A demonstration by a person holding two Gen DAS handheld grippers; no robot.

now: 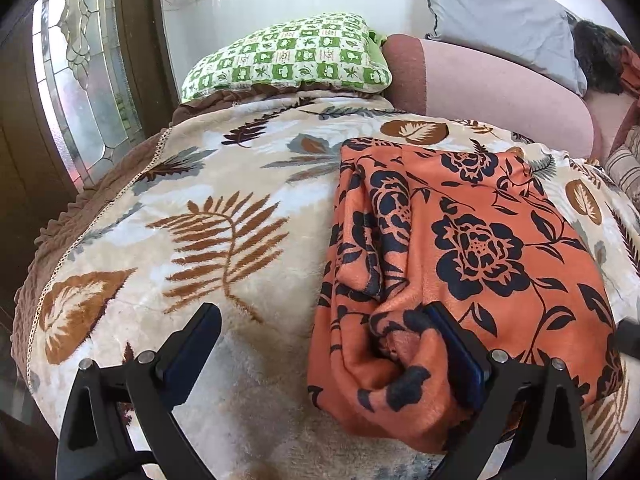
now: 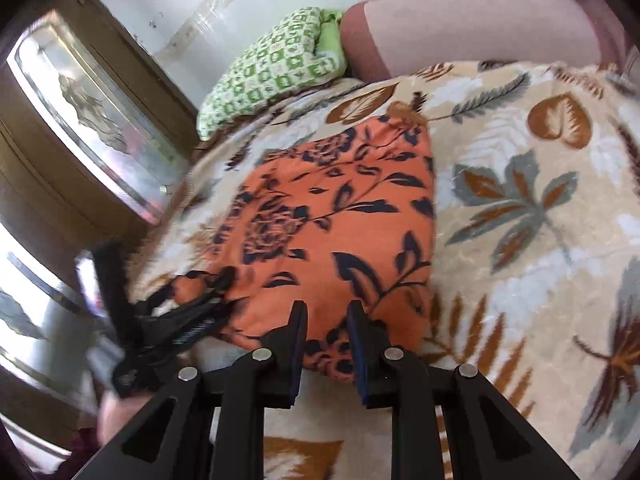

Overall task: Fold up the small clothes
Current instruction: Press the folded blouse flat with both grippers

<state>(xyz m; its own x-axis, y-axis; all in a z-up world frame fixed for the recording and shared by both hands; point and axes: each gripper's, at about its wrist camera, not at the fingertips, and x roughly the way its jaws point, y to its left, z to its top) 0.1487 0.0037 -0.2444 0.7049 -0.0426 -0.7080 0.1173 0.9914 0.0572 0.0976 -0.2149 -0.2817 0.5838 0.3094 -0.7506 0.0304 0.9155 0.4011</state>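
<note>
Leaf-print blanket (image 1: pixel 224 216) carries orange floral garment (image 1: pixel 460 240), green pillow (image 1: pixel 288 56)

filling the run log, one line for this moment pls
left gripper open, finger on orange floral cloth | right gripper narrowly open at cloth's near edge | cloth partly folded on leaf-print blanket

the left tongs (image 1: pixel 320 344) stand spread wide, one finger (image 1: pixel 192 344) well out to the left and the other (image 1: pixel 452 352) far to the right, both angled forward and down. the right tongs (image 2: pixel 326 344) sit nearly closed, a narrow gap between their two fingers (image 2: pixel 298 340), pointing forward and low.
</note>
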